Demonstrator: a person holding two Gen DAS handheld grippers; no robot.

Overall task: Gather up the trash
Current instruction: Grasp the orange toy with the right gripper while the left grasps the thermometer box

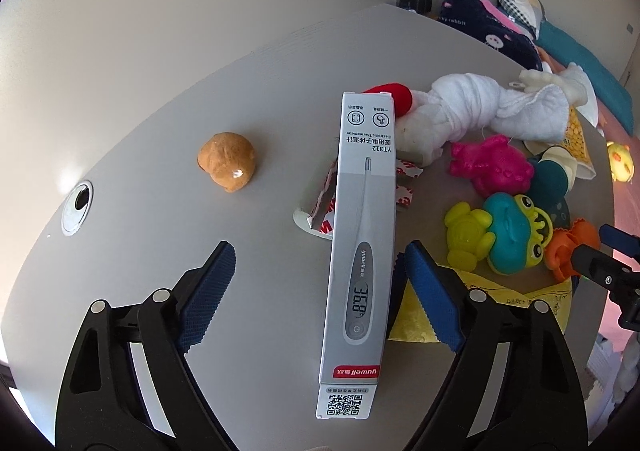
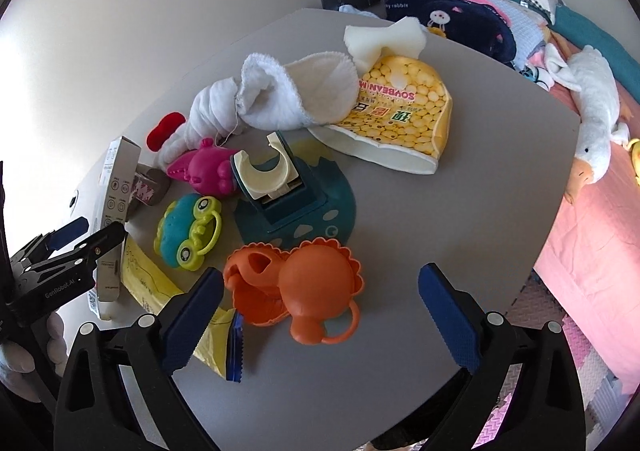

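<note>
In the left wrist view, the left gripper (image 1: pixel 316 283) is hanging over the grey table (image 1: pixel 168 155) with its jaws spread apart, and the thermometer box (image 1: pixel 358 251) is lying between them, its long axis running straight away from the camera, roughly in line with the way the fingers are pointing. The box is sitting much closer to the right-hand pad than to the other one, and neither pad is pressing on it, so nothing is being held. Torn red-and-white wrapping (image 1: pixel 326 207) is poking out from under the box, a brown crumpled ball (image 1: pixel 227 161) is lying well apart to the left, and a yellow wrapper (image 1: pixel 416 319) is lying just beside the box on the right. In the right wrist view, the right gripper (image 2: pixel 320 319) is also standing wide open and empty, with the orange toy (image 2: pixel 304 287) sitting between its fingers and the yellow wrapper lying under its left finger. From here the box is showing far off at the left edge, with the left gripper already on it. Judging by this, the left hand is the nearer one and needs only to centre itself across the box's narrow width before closing.
</note>
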